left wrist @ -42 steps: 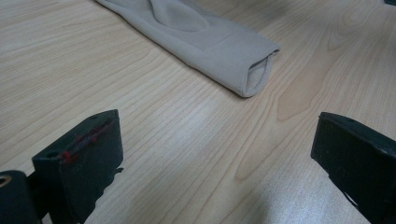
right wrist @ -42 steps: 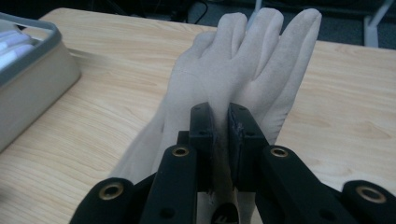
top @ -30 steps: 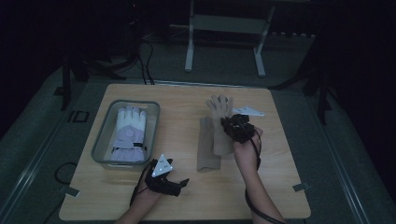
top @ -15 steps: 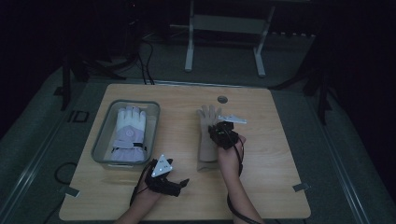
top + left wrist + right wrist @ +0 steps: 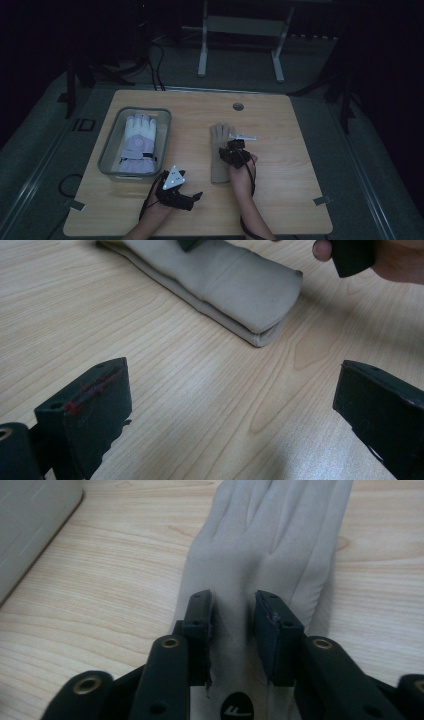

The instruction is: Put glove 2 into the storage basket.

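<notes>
Beige soft fabric glove (image 5: pixel 220 152) lying flat mid-bench (image 5: pixel 290 130), fingers pointing away. Looks light and floppy to me, so I'd pinch a fold of cloth around the palm or cuff rather than scoop it. Right gripper (image 5: pixel 232 611) hovers over the back of it, its fingers having just opened a bit, cloth in the gap but not pressed. Left gripper (image 5: pixel 230 405) sits wide open, holding nothing. Only writing I can spot is a small "F"-like mark on the right gripper.
</notes>
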### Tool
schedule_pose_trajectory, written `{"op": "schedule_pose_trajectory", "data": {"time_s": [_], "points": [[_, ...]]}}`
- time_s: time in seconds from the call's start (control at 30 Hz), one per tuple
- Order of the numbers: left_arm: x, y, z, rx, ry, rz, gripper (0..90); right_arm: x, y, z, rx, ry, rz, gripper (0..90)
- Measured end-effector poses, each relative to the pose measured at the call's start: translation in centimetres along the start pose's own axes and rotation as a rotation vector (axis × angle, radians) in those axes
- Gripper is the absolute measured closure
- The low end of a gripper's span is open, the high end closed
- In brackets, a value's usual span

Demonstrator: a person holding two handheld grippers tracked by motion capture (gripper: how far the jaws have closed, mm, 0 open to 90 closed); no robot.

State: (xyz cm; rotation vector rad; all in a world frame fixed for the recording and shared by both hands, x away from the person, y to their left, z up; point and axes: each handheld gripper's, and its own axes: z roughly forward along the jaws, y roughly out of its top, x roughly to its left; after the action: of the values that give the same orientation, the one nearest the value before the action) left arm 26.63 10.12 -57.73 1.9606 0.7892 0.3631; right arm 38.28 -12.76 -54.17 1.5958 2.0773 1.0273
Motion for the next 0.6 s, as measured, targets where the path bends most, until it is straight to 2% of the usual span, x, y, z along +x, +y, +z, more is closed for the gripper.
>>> {"op": "schedule_pose_trajectory", "data": {"time_s": [0.17, 0.27, 0.33, 0.37, 0.4, 0.47, 0.53, 0.57, 0.6], "points": [[0.0, 0.0, 0.0, 0.000, 0.000, 0.001, 2.5, 0.3, -0.2, 0.5, 0.027, -0.006, -0.042, 60.0], [0.0, 0.0, 0.0, 0.000, 0.000, 0.000, 2.5, 0.0, -0.3, 0.4, 0.023, 0.008, -0.019, 53.8], [0.0, 0.0, 0.0, 0.000, -0.001, 0.000, 2.5, -0.2, 0.0, -0.1, 0.004, 0.016, -0.026, 46.8], [0.0, 0.0, 0.0, 0.000, -0.001, -0.001, 2.5, -0.3, 0.2, -0.4, 0.000, 0.025, -0.033, 46.3], [0.0, 0.0, 0.0, 0.000, -0.002, 0.000, 2.5, -0.5, 0.4, -0.8, 0.007, 0.051, -0.037, 41.6], [0.0, 0.0, 0.0, 0.001, -0.003, -0.002, 2.5, -1.0, 0.7, -1.2, 0.027, 0.067, -0.052, 36.4], [0.1, 0.0, 0.1, 0.006, -0.004, -0.005, 2.5, -1.7, 1.0, -1.8, 0.046, 0.102, -0.064, 25.6], [0.1, 0.0, 0.1, 0.006, -0.004, -0.005, 2.5, -1.7, 1.0, -1.8, 0.046, 0.102, -0.064, 25.6], [0.1, 0.0, 0.1, 0.005, -0.005, -0.008, 2.5, -2.1, 1.1, -2.1, 0.050, 0.122, -0.066, 24.4]]}}
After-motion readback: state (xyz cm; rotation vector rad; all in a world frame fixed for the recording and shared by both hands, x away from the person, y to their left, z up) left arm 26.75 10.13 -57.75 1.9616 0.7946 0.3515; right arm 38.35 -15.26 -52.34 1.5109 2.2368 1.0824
